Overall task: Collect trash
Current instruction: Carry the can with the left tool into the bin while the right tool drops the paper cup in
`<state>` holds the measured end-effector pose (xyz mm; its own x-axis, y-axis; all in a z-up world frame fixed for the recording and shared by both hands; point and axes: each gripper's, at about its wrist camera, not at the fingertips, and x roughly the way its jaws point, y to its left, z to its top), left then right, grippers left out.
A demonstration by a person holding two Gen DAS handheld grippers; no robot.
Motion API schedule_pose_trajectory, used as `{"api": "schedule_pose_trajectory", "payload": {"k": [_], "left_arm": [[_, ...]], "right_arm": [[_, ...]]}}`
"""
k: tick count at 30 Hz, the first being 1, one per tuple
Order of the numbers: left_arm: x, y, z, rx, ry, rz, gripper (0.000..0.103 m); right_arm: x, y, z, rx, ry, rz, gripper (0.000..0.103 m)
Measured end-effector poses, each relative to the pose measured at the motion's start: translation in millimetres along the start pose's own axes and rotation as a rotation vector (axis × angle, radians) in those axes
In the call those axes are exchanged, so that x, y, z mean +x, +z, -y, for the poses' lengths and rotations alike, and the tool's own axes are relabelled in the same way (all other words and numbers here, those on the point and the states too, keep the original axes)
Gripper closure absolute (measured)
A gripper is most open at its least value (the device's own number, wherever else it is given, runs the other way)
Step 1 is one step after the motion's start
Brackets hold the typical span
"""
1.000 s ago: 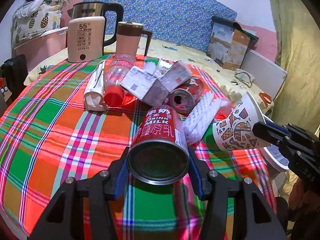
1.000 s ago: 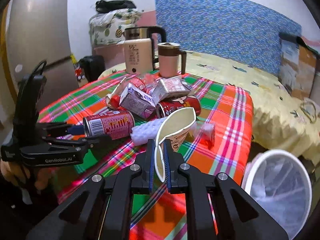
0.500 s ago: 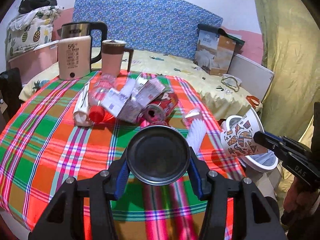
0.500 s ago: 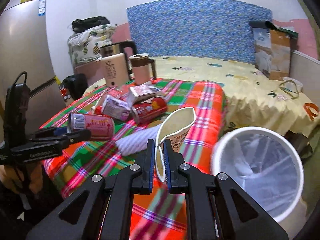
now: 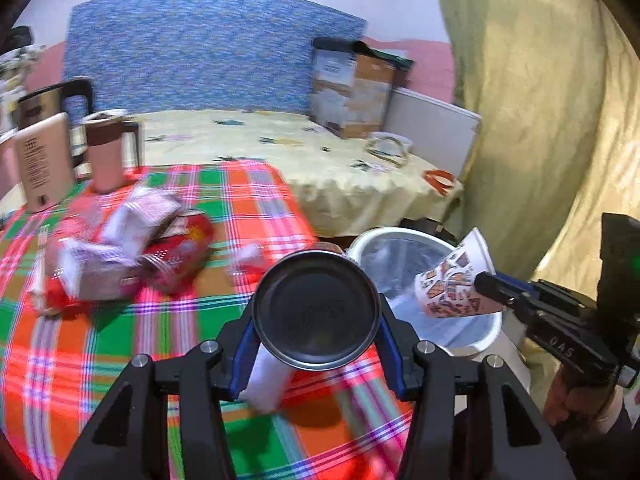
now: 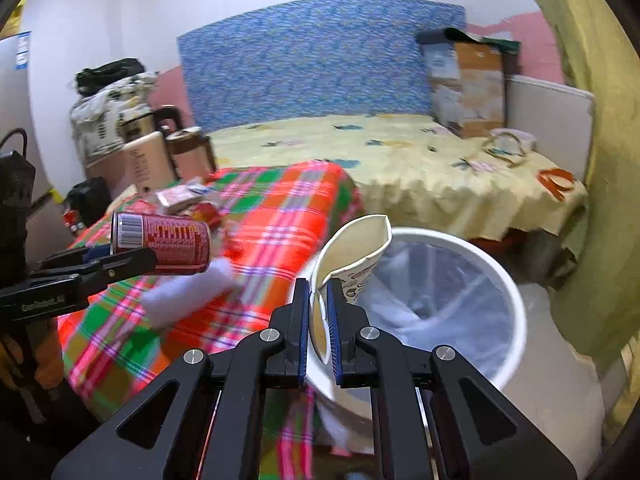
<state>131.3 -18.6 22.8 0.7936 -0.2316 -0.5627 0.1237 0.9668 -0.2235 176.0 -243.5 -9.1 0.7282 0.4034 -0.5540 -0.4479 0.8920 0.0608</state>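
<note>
The left gripper (image 5: 316,320) is clamping a red drink can (image 6: 162,243) across its body, carrying it above the plaid-covered counter (image 5: 248,196). The right gripper (image 6: 319,316) is pinching the flattened wall of a paper cup (image 6: 352,248), jaws nearly together, holding it over the rim of the white trash bin (image 6: 516,320) standing beside the counter. A white ridged foam piece (image 6: 180,296) is lying under the can. Cartons and another red can (image 5: 180,244) are sitting piled behind, near a kettle (image 5: 40,160) and mug (image 5: 106,152). Nothing is blocking the bin opening.
</note>
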Motion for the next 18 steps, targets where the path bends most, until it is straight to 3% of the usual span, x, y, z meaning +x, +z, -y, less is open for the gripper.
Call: {"api": "schedule_pose_trajectory", "payload": {"k": [9,18], "left_arm": [[49.1,10.0,50.9,0.070,-0.122,-0.073,0.049],[76.4,4.6,70.7,0.099,-0.160,-0.144,0.049]], "right_arm": [[10.9,-17.5,33.8,0.071,-0.066,-0.075,0.091],[13.4,-27.9,50.5,0.119,-0.078,-0.111,0.089]]}}
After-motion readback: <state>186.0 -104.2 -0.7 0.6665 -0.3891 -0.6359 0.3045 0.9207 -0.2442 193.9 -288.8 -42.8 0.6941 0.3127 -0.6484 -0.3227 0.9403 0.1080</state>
